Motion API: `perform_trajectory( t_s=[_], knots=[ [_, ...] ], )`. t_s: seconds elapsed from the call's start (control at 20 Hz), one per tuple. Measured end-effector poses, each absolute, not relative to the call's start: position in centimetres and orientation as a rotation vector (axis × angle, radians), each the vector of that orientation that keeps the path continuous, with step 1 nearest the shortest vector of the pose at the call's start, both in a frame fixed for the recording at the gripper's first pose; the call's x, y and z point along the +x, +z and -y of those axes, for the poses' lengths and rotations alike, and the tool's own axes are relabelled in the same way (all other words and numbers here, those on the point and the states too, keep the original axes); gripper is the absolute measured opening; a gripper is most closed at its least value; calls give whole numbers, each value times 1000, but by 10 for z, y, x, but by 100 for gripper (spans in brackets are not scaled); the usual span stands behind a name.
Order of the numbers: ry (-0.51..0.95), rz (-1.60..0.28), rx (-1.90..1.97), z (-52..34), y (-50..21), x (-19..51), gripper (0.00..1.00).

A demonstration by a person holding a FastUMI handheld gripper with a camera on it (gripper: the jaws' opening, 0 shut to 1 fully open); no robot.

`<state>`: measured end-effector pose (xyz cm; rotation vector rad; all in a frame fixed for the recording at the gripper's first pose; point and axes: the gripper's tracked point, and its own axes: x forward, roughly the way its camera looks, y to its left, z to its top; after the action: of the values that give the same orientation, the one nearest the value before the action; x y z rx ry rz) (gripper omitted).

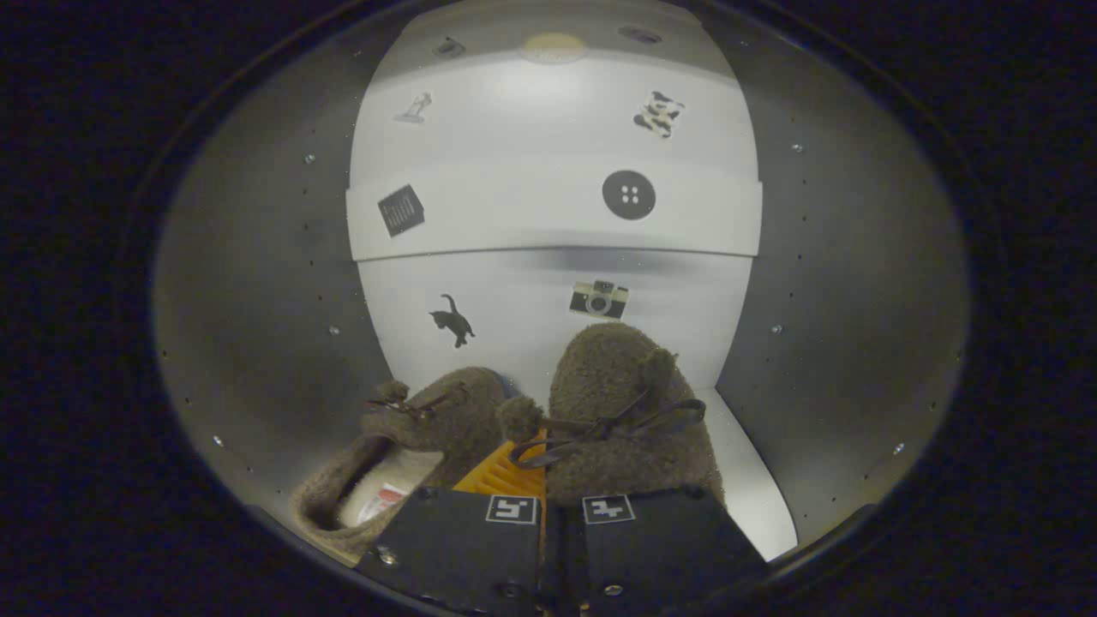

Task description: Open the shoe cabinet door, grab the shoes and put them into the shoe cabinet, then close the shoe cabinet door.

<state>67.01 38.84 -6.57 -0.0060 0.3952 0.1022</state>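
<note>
While tongs (545, 480) pinch slippers (617, 411), inside cabinet (548, 223)

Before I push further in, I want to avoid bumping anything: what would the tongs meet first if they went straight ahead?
The tongs look closed on the right slipper, which would travel with them. Straight ahead stands the cabinet's white back wall, likely first contact. The left slipper lies beside the line. Depth is unclear.

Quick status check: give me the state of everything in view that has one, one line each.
Shoe cabinet: open, camera looking into it.
Right slipper: inside the cabinet, just ahead of the fingers, toe toward the back wall.
Left slipper: inside, lying beside the right one, opening facing the camera.
Gripper: fingers close together against the right slipper's heel; whether both press on it is unclear.
</note>
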Motion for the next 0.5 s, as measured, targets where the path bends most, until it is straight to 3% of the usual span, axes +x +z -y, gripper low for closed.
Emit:
perform_trajectory(
  t_s=[0.25,0.5],
  knots=[
    [80,-541,-4,-386,-92,684,7],
    [55,-550,-7,-383,-92,684,9]
  ],
)
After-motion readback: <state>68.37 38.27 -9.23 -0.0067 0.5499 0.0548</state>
